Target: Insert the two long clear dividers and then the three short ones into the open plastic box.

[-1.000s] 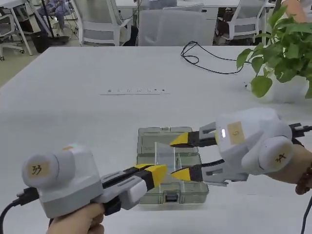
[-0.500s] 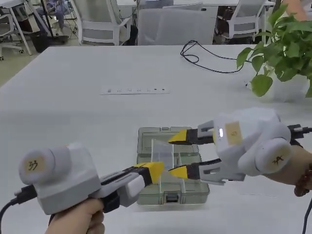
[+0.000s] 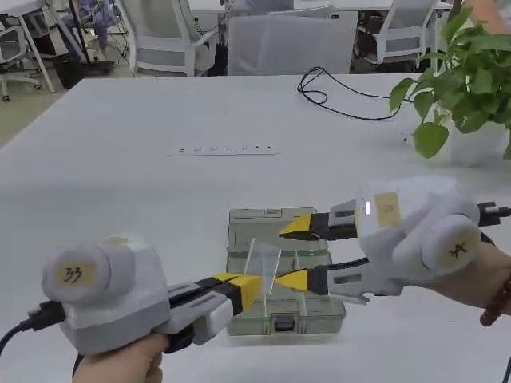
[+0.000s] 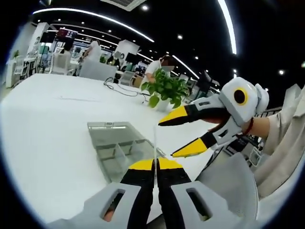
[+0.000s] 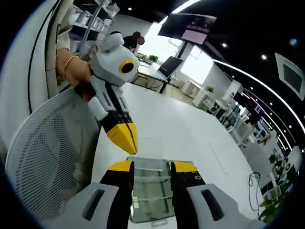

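The white bench (image 3: 120,175) spread wide and bare beyond both grippers, with open room to the left of the left gripper (image 3: 249,287) and ahead of it as far as the far edge, where grey chairs (image 3: 279,44) stood. A potted plant (image 3: 463,88) stood well beyond the right gripper (image 3: 294,254), out to its right. The open plastic box (image 3: 315,311) lay directly beneath both grippers' tips, its near wall close to the bench's near edge and bare bench on all four sides of it.

The left gripper was clamped on a clear divider (image 3: 262,259), which stood upright from its closed tips above the box. In the left gripper view the sheet showed edge-on as a thin line (image 4: 154,140) rising from between the jaws. The right gripper stood spread wide and held nothing, one jaw tip above the divider and one just beside it, so the sheet sat near the gap.

A black cable (image 3: 335,100) looped far ahead of the right gripper. A row of flush sockets (image 3: 222,149) lay ahead of the box.
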